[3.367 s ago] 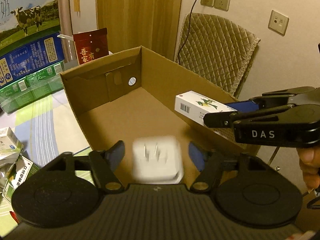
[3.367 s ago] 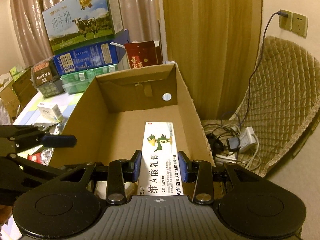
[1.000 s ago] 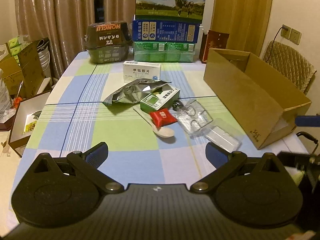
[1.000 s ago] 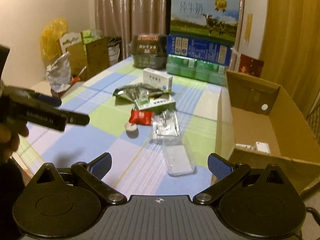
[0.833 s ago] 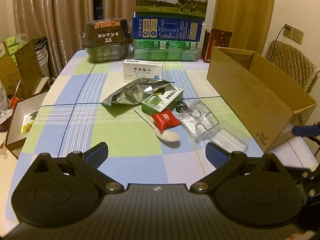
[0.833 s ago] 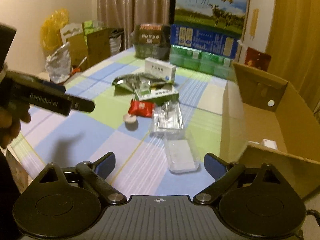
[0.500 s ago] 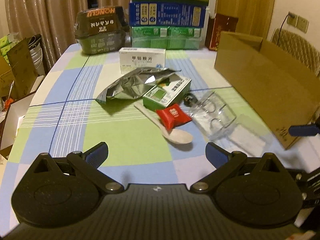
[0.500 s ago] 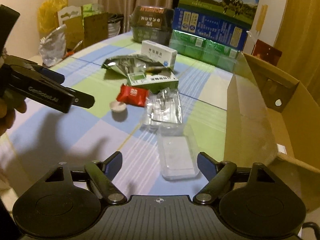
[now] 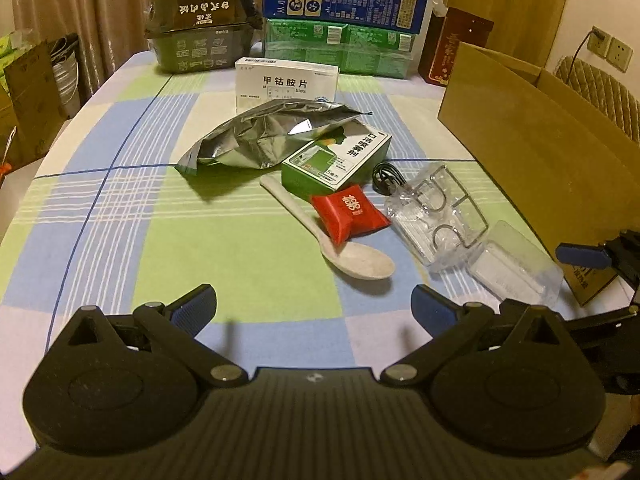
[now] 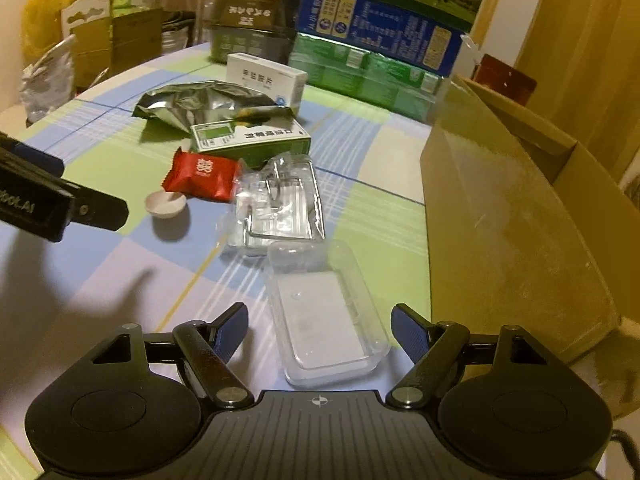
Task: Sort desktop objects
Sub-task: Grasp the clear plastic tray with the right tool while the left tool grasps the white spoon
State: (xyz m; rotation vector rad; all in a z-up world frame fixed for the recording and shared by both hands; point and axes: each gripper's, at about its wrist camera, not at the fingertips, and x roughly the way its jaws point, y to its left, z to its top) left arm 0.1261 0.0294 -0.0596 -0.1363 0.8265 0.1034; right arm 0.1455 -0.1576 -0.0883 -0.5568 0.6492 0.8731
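A clear plastic case lies on the checked tablecloth, between the open fingers of my right gripper; it also shows in the left wrist view. Beyond it lie a clear blister tray, a red sachet, a beige spoon, a green box, a silver foil bag and a white medicine box. My left gripper is open and empty over the near tablecloth, short of the spoon. The cardboard box stands at the right.
Stacked milk cartons and a dark instant-food pack line the table's far edge. A black cable lies by the green box. Cardboard boxes and bags stand beyond the left edge. The tablecloth shows bare at left.
Both grippers left the cardboard box empty and open, swung to the table and moved closer to the clutter. The right gripper has come down around the clear plastic case.
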